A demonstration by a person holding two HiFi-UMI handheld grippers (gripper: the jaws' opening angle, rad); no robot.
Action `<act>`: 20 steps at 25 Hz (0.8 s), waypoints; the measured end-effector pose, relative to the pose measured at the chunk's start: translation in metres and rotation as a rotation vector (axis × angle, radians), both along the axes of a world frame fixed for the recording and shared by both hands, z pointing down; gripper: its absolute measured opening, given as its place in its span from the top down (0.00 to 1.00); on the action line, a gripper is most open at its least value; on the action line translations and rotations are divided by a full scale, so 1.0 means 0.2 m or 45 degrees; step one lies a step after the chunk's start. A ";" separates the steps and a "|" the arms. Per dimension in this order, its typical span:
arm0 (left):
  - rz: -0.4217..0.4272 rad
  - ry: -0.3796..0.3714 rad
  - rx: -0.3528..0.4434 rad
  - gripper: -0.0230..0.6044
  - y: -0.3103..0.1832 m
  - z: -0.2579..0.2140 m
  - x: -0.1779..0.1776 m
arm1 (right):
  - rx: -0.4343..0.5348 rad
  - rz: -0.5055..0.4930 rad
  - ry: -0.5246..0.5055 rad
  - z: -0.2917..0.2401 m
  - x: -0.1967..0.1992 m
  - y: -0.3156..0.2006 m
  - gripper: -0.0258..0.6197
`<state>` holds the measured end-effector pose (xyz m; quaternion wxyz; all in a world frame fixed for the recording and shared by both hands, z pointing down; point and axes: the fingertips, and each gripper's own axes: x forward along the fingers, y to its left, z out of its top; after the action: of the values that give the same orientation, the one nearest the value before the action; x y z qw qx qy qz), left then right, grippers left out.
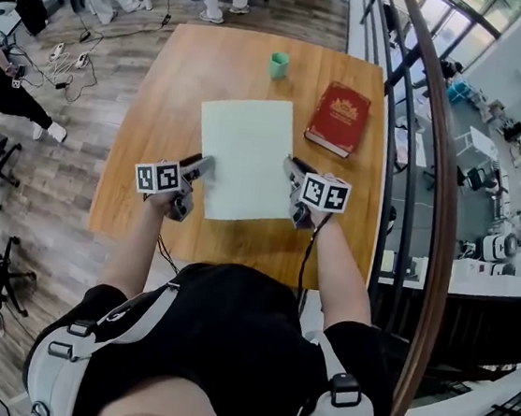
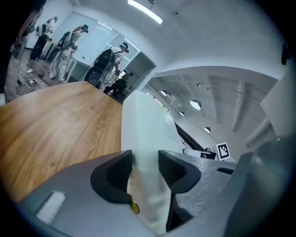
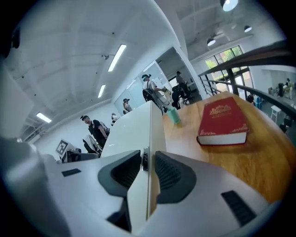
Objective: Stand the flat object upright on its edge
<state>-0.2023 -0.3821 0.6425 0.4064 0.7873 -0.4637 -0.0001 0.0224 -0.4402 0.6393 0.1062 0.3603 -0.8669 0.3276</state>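
Because left gripper [image 1: 206, 164] and right gripper [image 1: 290, 166] clamp opposite edges of the flat board [image 1: 248, 144] | you can raise it level.

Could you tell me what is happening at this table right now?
A person holds a two-jaw gripper in each hand. The left gripper and the right gripper are each clamped on an opposite side edge of the pale flat board over the wooden table. The board is not yet upright on its edge. A red book and a green cup sit untouched farther back.
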 end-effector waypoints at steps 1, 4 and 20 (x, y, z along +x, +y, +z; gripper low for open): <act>0.033 -0.016 0.018 0.69 -0.02 -0.03 0.02 | 0.042 0.013 0.013 -0.04 0.02 -0.01 0.80; 0.148 -0.085 0.044 0.69 -0.05 -0.07 0.10 | 0.164 0.032 0.080 -0.16 0.09 -0.01 0.80; 0.419 -0.546 0.406 0.71 -0.25 -0.21 0.54 | 0.452 0.264 0.372 -0.30 0.54 0.03 0.81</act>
<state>-0.0945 -0.4317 0.5997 0.1651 0.8877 -0.3994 0.1590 0.1306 -0.4333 0.5799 0.1312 0.5037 -0.8448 0.1240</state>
